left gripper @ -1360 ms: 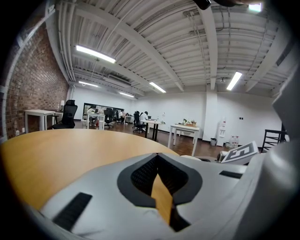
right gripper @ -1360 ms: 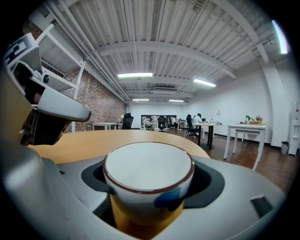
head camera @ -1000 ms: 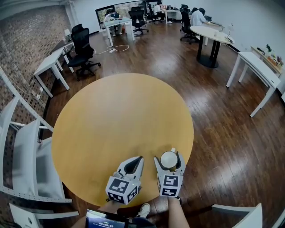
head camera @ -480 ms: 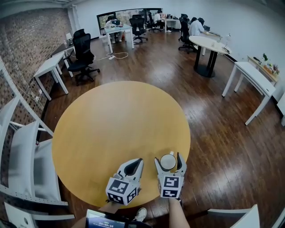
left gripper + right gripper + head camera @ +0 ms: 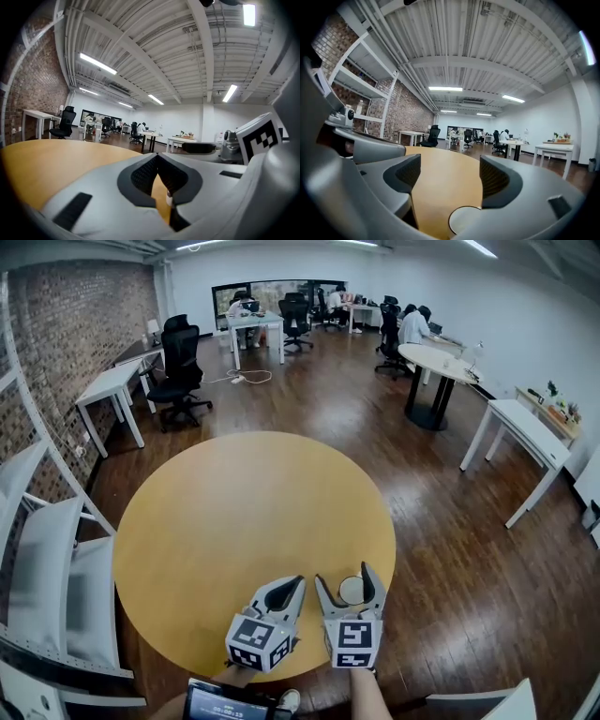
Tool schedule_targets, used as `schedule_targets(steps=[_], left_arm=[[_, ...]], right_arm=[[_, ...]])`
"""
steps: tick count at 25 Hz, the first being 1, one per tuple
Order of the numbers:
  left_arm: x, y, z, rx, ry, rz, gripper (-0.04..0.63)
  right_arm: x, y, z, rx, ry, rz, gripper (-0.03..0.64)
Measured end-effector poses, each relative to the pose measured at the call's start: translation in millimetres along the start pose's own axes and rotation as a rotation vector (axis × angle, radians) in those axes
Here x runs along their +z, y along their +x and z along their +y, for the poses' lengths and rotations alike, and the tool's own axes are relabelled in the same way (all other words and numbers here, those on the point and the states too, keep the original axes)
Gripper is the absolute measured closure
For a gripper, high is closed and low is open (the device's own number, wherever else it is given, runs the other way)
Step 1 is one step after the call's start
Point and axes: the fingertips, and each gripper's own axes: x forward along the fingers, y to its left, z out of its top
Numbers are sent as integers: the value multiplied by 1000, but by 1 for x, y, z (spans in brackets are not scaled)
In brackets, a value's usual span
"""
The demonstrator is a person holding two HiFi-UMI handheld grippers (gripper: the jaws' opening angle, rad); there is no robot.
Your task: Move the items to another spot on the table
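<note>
A small white round item (image 5: pixel 352 591), perhaps a cup seen from above, rests on the round wooden table (image 5: pixel 244 512) near its front edge. My right gripper (image 5: pixel 344 576) has a jaw on each side of it. Those jaws are closing, and a gap still shows at each side of the item. In the right gripper view the item (image 5: pixel 465 220) lies low between the wide-apart jaws of the right gripper (image 5: pixel 449 164), near their base. My left gripper (image 5: pixel 296 581) hovers just left of it, shut, with nothing seen in it. The left gripper view shows the left gripper (image 5: pixel 158 157) with its tips touching.
White chairs (image 5: pixel 47 568) stand close to the table's left side. Dark wood floor surrounds the table. Farther off are white desks (image 5: pixel 108 390), black office chairs (image 5: pixel 180 362), another round table (image 5: pixel 436 313) and seated people. A dark screen (image 5: pixel 220 701) sits below the grippers.
The head view has tilted up, so the table sits lower in the picture. The right gripper's jaws have drawn in slightly round the white item. Both grippers stay at the front edge.
</note>
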Motion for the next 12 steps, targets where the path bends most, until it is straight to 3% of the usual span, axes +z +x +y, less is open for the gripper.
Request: schedule_targets(steps=[2, 5, 12], left_arm=[[11, -4, 2, 0, 2, -14, 591], [25, -13, 10, 11, 1, -36, 591], [54, -45, 42, 40, 19, -87, 591]], right_arm=[[17, -2, 10, 14, -17, -22, 337], [39, -4, 28, 39, -35, -52, 365], [85, 1, 82, 94, -43, -106, 506]])
